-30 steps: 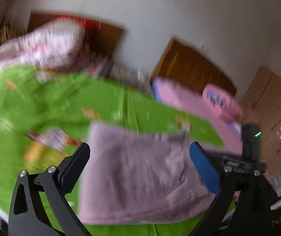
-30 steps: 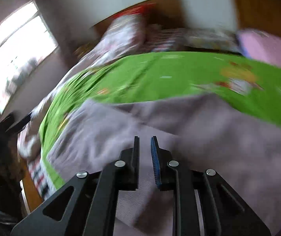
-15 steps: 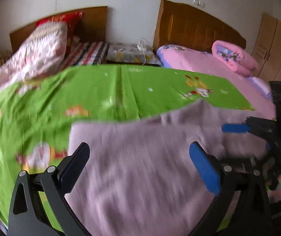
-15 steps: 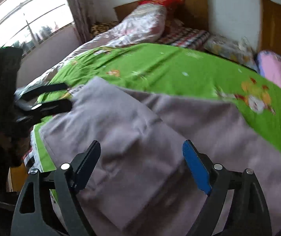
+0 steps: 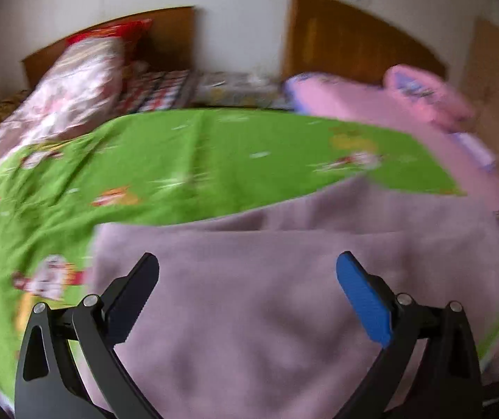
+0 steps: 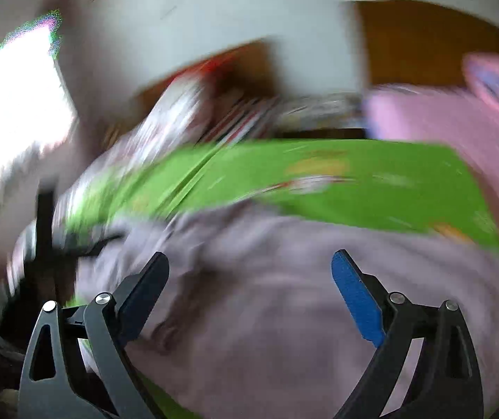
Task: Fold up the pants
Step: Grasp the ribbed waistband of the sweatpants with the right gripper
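A home bedroom, two beds with wooden headboards (image 5: 354, 35) against a white wall, green cartoon-print sheet (image 5: 186, 160) spread over the near bed, pink bedding (image 5: 364, 101) and pillow, floral quilt (image 5: 81, 80), bright window (image 6: 12, 104) at one side

A white wall (image 5: 242, 17) rises beyond the jaws, two wooden headboards (image 5: 354, 38) against it; a bright window (image 6: 12, 111) glares left.

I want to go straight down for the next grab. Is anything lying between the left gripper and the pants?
Nothing visible is. The left gripper hangs open right over the mauve pants, which lie spread on the green sheet; only bare fabric shows between its fingers. The picture is blurred, so small items could escape notice.
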Motion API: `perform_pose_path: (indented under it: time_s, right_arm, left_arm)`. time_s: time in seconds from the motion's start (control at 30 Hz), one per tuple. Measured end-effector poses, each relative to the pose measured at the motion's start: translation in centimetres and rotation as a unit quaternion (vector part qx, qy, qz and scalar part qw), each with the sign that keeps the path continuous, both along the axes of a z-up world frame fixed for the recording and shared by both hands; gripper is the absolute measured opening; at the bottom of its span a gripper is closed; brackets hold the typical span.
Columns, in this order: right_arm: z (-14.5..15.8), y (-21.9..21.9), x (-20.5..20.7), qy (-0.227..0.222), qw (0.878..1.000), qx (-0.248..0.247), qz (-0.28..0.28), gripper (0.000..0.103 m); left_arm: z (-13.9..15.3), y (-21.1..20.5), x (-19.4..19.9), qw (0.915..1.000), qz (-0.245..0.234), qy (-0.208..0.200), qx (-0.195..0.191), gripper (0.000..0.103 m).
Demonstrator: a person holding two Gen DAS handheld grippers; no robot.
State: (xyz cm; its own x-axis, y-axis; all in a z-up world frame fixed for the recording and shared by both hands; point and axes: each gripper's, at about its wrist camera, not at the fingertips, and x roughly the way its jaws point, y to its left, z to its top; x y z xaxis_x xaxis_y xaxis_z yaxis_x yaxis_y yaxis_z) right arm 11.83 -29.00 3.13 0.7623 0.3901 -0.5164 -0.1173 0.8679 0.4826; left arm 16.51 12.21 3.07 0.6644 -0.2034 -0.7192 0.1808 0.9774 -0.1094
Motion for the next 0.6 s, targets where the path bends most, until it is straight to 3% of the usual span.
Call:
perform_pose_path:
  time_s: [0.07, 0.1, 0.23, 0.3, 0.33, 0.5, 0.53, 0.6]
  right_arm:
    - [-1.7, -5.9, -2.9, 0.01, 0.991, 0.114, -0.065, 0.092]
    - [-3.0, -9.0, -4.8, 0.018, 0.979, 0.178, -0.095, 0.092]
    - [-7.0, -14.3, -9.7, 0.061, 0.942, 0.279, -0.175, 0.091]
    - [-8.4, -14.4, -10.2, 0.104, 0.939, 0.281, -0.172, 0.091]
    - [-8.8, -13.9, -10.0, 0.122, 0.94, 0.272, -0.164, 0.091]
    - [-10.9, -12.3, -7.0, 0.168, 0.939, 0.262, -0.146, 0.088]
    - [-10.7, -11.8, -6.2, 0.174, 0.946, 0.233, -0.144, 0.09]
    - [-10.3, -11.0, -5.2, 0.173, 0.95, 0.221, -0.137, 0.099]
  left_arm:
    - [0.2, -2.1, -0.4, 0.9997, -0.026, -0.002, 0.002, 0.101]
    - [0.0, -3.2, -0.3, 0.9991, -0.042, 0.0, 0.007, 0.101]
    - [-3.2, -6.3, 0.3, 0.9963, -0.068, 0.046, 0.024, 0.101]
    - [-5.6, -6.9, 1.0, 0.9941, -0.065, 0.078, 0.039, 0.101]
    - [-6.4, -7.1, 1.0, 0.9943, -0.064, 0.068, 0.051, 0.102]
    - [-6.2, -7.6, 0.4, 0.9947, -0.064, 0.061, 0.052, 0.102]
    - [-6.2, -7.5, 0.3, 0.9947, -0.063, 0.06, 0.054, 0.102]
    - [-6.2, -7.5, 0.2, 0.9949, -0.062, 0.056, 0.055, 0.102]
